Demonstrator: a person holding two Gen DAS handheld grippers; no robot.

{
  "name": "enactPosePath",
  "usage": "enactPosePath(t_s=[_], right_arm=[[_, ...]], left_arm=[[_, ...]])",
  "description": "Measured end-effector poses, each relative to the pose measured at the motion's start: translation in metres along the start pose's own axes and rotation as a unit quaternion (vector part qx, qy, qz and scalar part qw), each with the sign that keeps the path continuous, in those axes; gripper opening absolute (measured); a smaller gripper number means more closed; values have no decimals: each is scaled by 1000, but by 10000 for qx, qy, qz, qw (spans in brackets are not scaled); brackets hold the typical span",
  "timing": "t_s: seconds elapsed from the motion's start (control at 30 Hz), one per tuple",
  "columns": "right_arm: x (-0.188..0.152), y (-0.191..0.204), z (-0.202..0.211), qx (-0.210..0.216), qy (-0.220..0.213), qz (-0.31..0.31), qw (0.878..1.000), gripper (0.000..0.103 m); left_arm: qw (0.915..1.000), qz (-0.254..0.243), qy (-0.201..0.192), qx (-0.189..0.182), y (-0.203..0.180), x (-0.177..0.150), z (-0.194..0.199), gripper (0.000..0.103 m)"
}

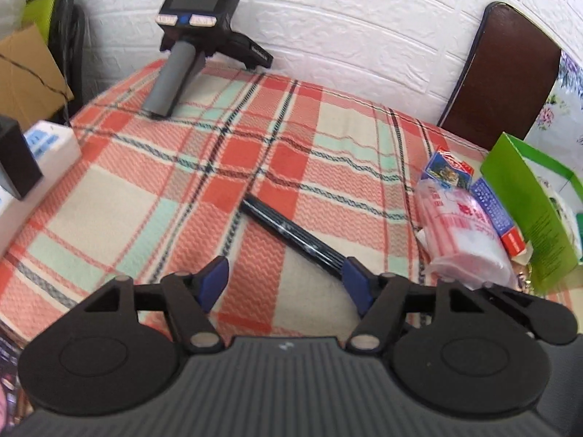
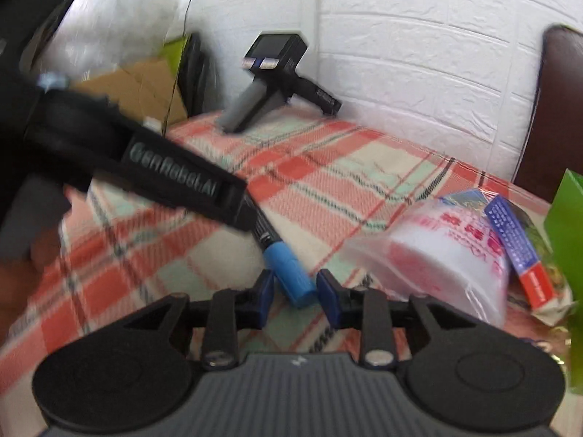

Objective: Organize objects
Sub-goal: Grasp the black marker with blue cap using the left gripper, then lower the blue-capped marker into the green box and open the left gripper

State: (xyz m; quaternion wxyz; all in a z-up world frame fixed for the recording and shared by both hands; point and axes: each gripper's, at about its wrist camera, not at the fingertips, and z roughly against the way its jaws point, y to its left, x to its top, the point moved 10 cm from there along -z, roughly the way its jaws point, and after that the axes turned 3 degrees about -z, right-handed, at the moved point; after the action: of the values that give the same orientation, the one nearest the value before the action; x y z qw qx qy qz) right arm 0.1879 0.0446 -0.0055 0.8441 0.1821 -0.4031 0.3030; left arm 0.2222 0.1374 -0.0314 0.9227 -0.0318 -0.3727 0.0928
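Marker (image 2: 282, 255), black barrel with blue cap, lies diagonally on the plaid-covered worktop (image 1: 145, 200), near the middle. Right claw (image 2: 294, 287) is narrowed on the blue cap end; the pads flank it closely and appear to pinch it, though blur leaves contact on the left pad uncertain. Left claw (image 1: 284, 282) stands open above the marker's near end in the left wrist view; the barrel passes just beside its right pad, and nothing is gripped.

Status: early to middle. At the right edge of the worktop several items are bunched together: a plastic-wrapped white and red roll (image 1: 466, 233), a small blue and red box (image 1: 495, 215), another printed carton (image 1: 450, 169) and a green folded card or box (image 1: 528, 211). Whether that cluster is the sorted pile or is waiting for sorting cannot be told.

A handheld device with a screen (image 1: 198, 3) stands at the far edge by the wall, apart from the rest.

Remaining, by my judgement: move the marker to its place, possibly beside the right-hand cluster.
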Motion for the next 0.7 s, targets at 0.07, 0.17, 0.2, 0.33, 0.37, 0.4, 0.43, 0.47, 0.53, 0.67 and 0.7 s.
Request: enactPosePath(t_s=[0.07,0.17,0.2,0.33,0.37,0.4,0.43,0.47,0.53,0.67,0.7], right_arm=[[-5,-2,6,24,22,-30,10000,21],[-20,-6,23,10,41,-146,9999,19],[-26,-9,31,40,47,-241,9997,19],[-50,-14,66,6,6,-417,9991,19],[-56,-13,74,-8,-14,-420,9991,19],[-62,-12,82,-31,-33,-385,9992,19],[-68,-10,90,-69,-62,-322,9994,19],[-73,-9,97,-119,-105,-262,9995,19],[-82,-10,112,-284,-193,-232,9991,20],[-86,-27,137,-444,-457,-492,9968,20],[-82,-33,145,-542,-607,-500,9954,20]], left_arm=[[9997,140,89,-152,-3,-3,-5,70],[9995,199,139,-201,-13,-7,-8,69],[9995,128,151,-239,-20,-10,-7,69],[9973,-49,246,-684,-54,-28,6,59],[9965,-109,302,-768,-65,-35,9,59],[9956,-162,343,-856,-75,-41,13,59],[9939,-205,401,-1008,-86,-47,17,50],[9920,-223,503,-1140,-97,-53,19,37],[9913,-280,530,-1171,-111,-63,21,26],[9891,-330,490,-1352,-139,-59,36,24],[9884,-412,387,-1411,-150,-53,42,24]])
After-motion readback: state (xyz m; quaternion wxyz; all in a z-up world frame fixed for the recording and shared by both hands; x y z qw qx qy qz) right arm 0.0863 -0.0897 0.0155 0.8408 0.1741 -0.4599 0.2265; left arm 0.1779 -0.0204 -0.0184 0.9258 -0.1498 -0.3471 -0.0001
